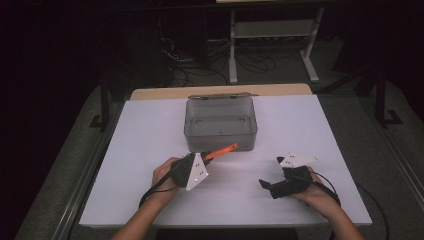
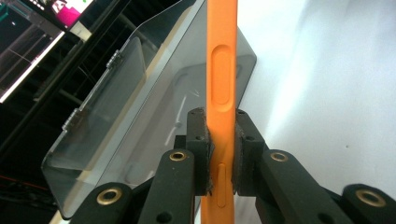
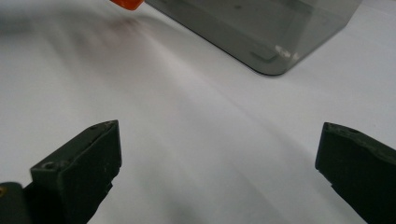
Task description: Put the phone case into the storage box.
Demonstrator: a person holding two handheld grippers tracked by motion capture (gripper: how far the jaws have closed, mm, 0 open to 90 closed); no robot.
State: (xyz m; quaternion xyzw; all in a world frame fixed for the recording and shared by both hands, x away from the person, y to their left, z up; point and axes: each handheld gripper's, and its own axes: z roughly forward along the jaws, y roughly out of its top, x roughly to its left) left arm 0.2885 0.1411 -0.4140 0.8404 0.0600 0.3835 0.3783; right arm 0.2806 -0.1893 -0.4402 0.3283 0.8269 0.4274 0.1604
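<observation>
My left gripper (image 1: 209, 156) (image 2: 221, 154) is shut on a long orange bar (image 1: 221, 150) (image 2: 221, 79) with oval recesses along its edge. The bar sticks out toward the near front wall of a smoky grey transparent box (image 1: 220, 125) (image 2: 140, 116) with its lid hinged at the back. The bar's tip (image 3: 127, 3) appears at the top of the right gripper view. My right gripper (image 1: 267, 186) (image 3: 215, 163) rests low over the white table to the right, jaws wide open with nothing between them, pointing toward the box corner (image 3: 275, 60).
The white tabletop (image 1: 150, 150) spreads around the box, with a wooden strip along its far edge. Beyond the table stand a white metal frame (image 1: 272, 40) and tangled cables on the floor. A monitor (image 2: 28, 42) glows at the upper left of the left gripper view.
</observation>
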